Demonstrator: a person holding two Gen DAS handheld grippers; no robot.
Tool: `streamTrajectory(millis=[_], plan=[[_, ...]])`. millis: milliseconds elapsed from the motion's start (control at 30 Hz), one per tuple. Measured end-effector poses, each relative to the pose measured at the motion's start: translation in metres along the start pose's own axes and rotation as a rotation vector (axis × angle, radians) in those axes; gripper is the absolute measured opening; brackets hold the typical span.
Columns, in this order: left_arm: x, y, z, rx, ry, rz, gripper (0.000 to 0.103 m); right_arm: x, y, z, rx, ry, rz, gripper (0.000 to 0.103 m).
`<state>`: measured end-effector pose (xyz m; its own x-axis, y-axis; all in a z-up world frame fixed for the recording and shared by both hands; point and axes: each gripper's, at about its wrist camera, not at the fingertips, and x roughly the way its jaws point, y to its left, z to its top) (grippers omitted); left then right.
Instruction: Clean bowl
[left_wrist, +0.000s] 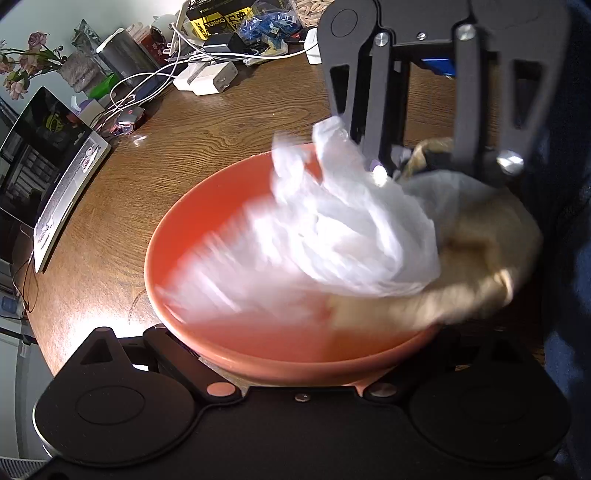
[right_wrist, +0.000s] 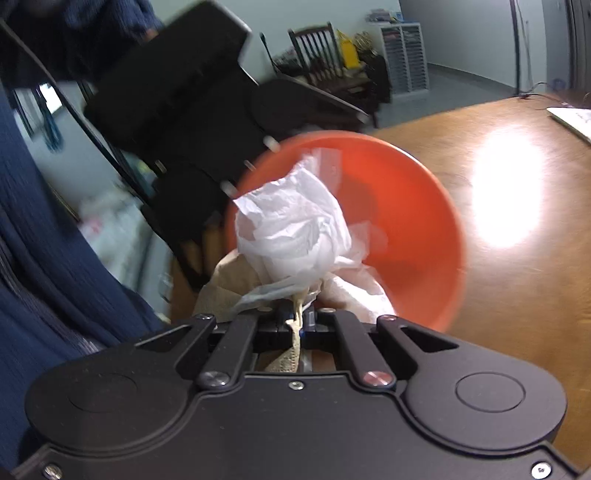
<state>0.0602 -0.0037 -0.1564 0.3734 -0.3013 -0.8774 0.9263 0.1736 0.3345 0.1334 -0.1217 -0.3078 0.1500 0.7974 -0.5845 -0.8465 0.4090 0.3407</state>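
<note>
An orange bowl (left_wrist: 207, 236) is tilted above the wooden table, its near rim gripped by my left gripper (left_wrist: 295, 373), whose fingertips are hidden under the rim. In the right wrist view the left gripper (right_wrist: 251, 166) clamps the bowl (right_wrist: 406, 221) at its far left rim. My right gripper (left_wrist: 391, 166) reaches in from the upper right, shut on a crumpled white tissue (left_wrist: 351, 229) bunched with a beige cloth (left_wrist: 480, 258). The wad presses on the bowl's inside and is motion-blurred. In its own view the right gripper (right_wrist: 295, 314) pinches the tissue (right_wrist: 295, 229) and the cloth (right_wrist: 229, 280).
On the round wooden table (left_wrist: 221, 122) an open laptop (left_wrist: 48, 166) stands at the left, with chargers and tangled cables (left_wrist: 207, 77) and flowers (left_wrist: 22, 62) at the back. A person's blue sleeve (right_wrist: 55, 258) fills the left. A chair (right_wrist: 317, 48) and a shelf unit (right_wrist: 406, 55) stand beyond.
</note>
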Motion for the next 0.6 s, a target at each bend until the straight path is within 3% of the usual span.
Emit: streamTrajectory(millis=[133,300,500,600], plan=[[0.000,0.000,0.002,0.007,0.006,0.000,0.095,0.003,0.006,0.017,-0.010,-0.073,-0.006,0.003],[0.000,0.000,0.001,0.003,0.006,0.001,0.095,-0.004,-0.008,0.029,0.004,-0.136,-0.117,0.003],[0.000,0.001,0.000,0.003,0.003,0.000,0.095,-0.022,-0.029,0.020,0.009,-0.069,-0.245,0.003],[0.000,0.001,0.000,0.007,0.002,-0.002,0.095,-0.025,-0.025,0.011,-0.010,-0.006,-0.253,0.003]])
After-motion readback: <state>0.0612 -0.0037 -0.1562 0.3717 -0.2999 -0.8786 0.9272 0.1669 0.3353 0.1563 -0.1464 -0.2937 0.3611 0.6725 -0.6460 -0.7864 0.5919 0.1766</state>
